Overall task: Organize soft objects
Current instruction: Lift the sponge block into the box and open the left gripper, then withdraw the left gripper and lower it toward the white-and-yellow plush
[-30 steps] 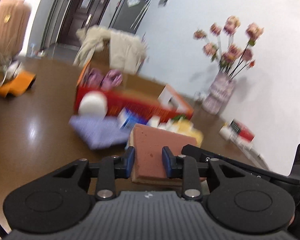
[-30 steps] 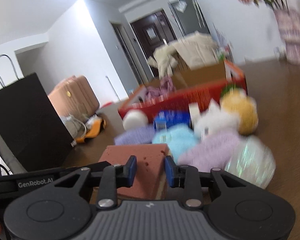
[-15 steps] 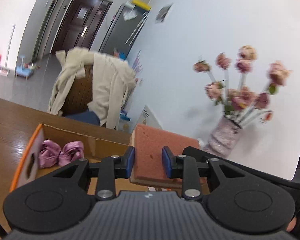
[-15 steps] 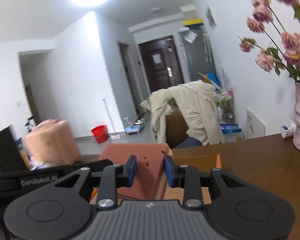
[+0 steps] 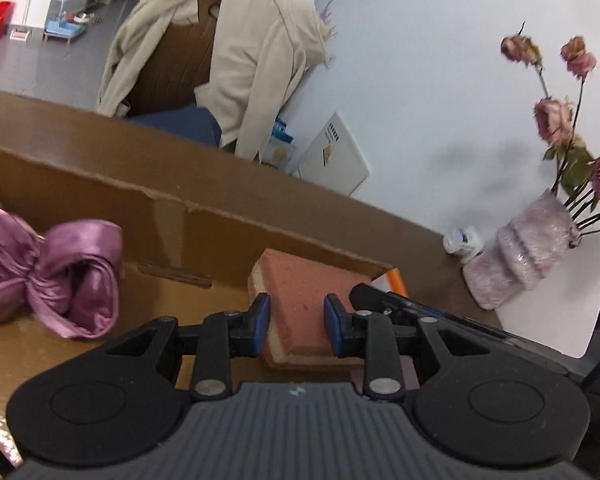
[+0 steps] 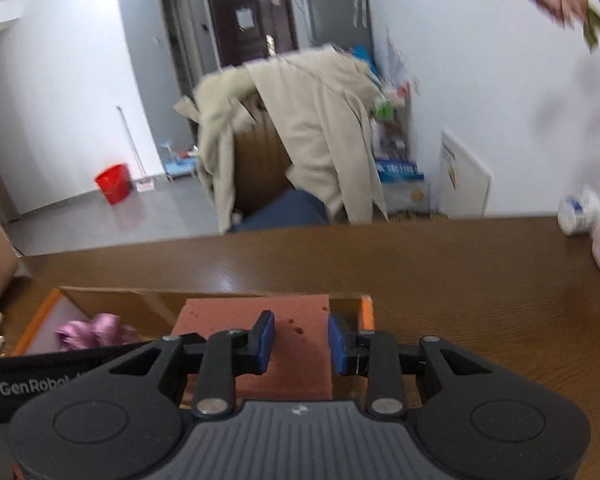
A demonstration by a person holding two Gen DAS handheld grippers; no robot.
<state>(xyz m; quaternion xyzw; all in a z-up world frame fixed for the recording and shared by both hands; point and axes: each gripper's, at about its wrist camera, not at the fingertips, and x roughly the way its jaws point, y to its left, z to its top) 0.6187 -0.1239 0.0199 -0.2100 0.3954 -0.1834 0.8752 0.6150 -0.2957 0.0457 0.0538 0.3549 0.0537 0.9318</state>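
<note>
Both the left gripper (image 5: 296,322) and right gripper (image 6: 301,344) pinch one sponge (image 5: 306,300) over the cardboard box (image 5: 100,200). If one lets go early, it may tilt onto the near right wall.

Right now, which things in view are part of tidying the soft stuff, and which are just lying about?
Part of the job:
- sponge, held by both the left gripper and the right gripper
- cardboard box
- purple bow, already in the box

Just lying about:
- vase of flowers
- coat over a chair
- red bucket
- table
</note>
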